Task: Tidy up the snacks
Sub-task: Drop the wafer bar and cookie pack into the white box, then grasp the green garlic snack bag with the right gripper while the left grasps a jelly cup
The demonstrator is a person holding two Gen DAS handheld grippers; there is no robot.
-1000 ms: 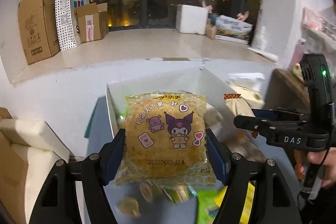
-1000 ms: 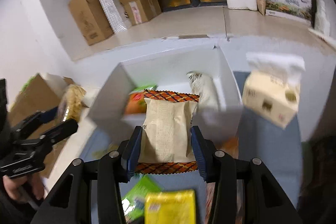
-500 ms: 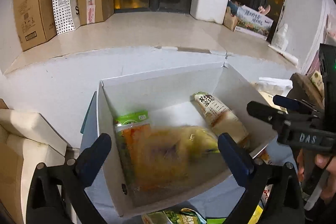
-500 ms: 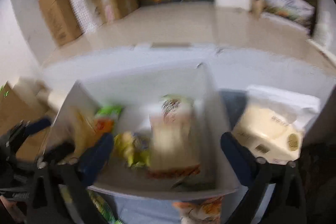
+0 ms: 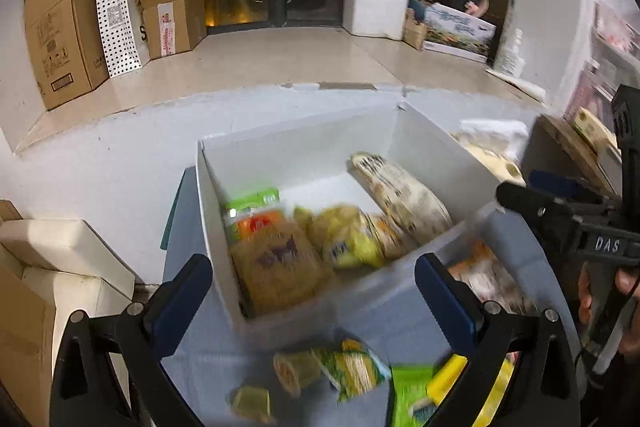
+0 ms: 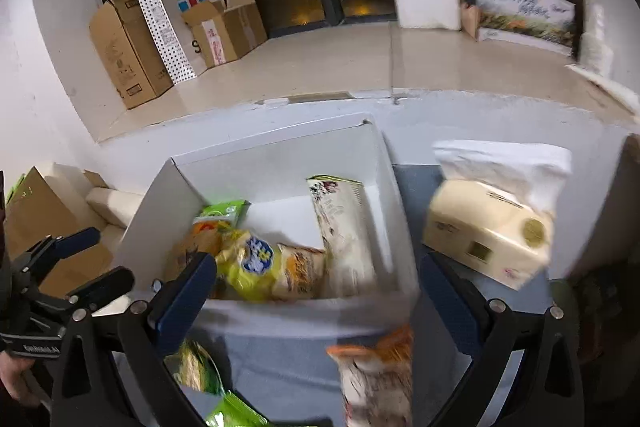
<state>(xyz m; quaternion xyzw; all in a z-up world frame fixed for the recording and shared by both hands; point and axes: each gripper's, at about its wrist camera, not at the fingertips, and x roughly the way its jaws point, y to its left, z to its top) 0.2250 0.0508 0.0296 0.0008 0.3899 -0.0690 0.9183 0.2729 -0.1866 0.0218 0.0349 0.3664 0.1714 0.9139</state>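
A white box (image 5: 304,151) sits on the blue mat and holds several snack packs: the tan Kuromi pack (image 5: 276,263), a yellow pack (image 5: 344,239), a long pale pack (image 5: 400,191) and a green-orange pack (image 5: 252,211). The box also shows in the right wrist view (image 6: 280,151). My left gripper (image 5: 312,287) is open and empty just in front of the box's near wall. My right gripper (image 6: 316,287) is open and empty over the near wall. Loose snacks (image 5: 344,371) lie on the mat in front, with an orange-white pack (image 6: 376,375) under my right gripper.
A tissue box (image 6: 488,239) stands right of the white box. Cardboard and white boxes (image 5: 60,267) sit at the left. Cartons and a dotted paper bag (image 5: 116,7) stand on the far ledge. The right gripper shows at the right edge of the left wrist view (image 5: 568,223).
Both grippers opened and dropped their packs into the white box: the Kuromi pack from the left, the pale orange-edged pack from the right. Both grippers then drew back toward the box's near wall.
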